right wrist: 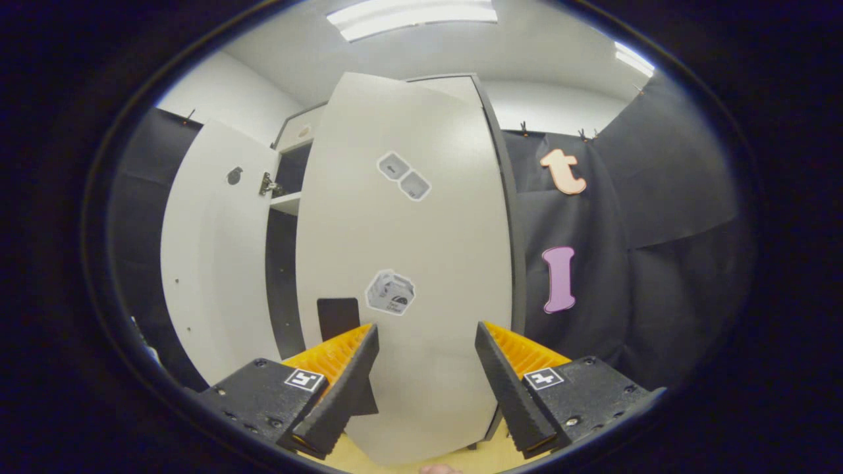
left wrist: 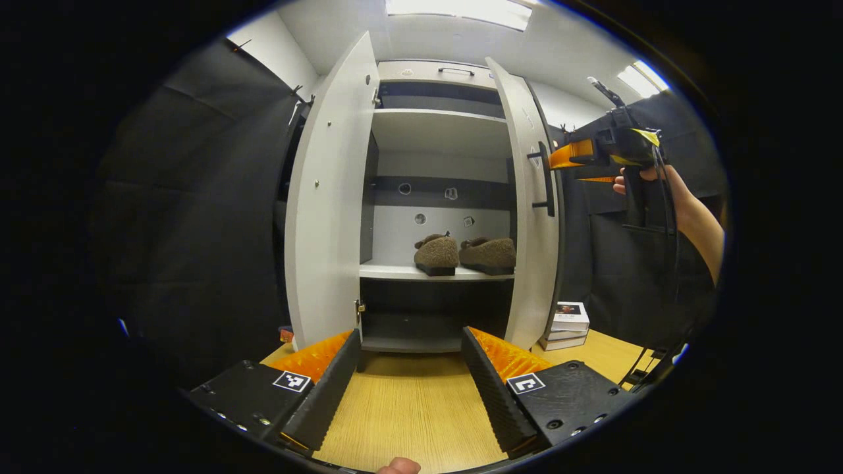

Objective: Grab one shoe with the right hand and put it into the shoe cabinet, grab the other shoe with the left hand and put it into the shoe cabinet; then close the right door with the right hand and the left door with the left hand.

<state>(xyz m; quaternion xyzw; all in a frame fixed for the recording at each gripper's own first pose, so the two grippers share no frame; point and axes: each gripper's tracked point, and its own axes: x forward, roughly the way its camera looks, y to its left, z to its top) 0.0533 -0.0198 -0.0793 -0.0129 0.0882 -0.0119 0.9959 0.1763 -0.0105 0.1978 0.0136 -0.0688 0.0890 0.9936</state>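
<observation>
**Both shoes on the cabinet shelf, both doors standing open**

Looking from the left gripper view into the shoe cabinet [left wrist: 438, 197], standing at the far edge of the wooden worktop [left wrist: 408, 408]. Sitting side by side on the middle shelf [left wrist: 395, 271]: left shoe [left wrist: 436, 254] and right shoe [left wrist: 489, 254], just beside each other, toward the shelf's right end. Left door [left wrist: 326, 210] and right door [left wrist: 530, 217] both swinging wide open. Lying stacked on the worktop near its right edge, just beside the right door: a few books [left wrist: 566, 324].

Holding the left hand-held gripper [left wrist: 411, 382] low over the near edge of the worktop, fingers spread apart, gripping nothing. Raising the right hand-held gripper [left wrist: 579, 155] in a hand [left wrist: 649, 181] up by the right door's dark handle [left wrist: 545, 179]; contact with the door impossible to tell from here.

Facing, in the right gripper view, the flat face of the right door [right wrist: 408, 276] close up, with the right hand-held gripper [right wrist: 427, 382] fingers spread apart and clamping nothing. Showing to the left: the left door [right wrist: 211, 263].
</observation>
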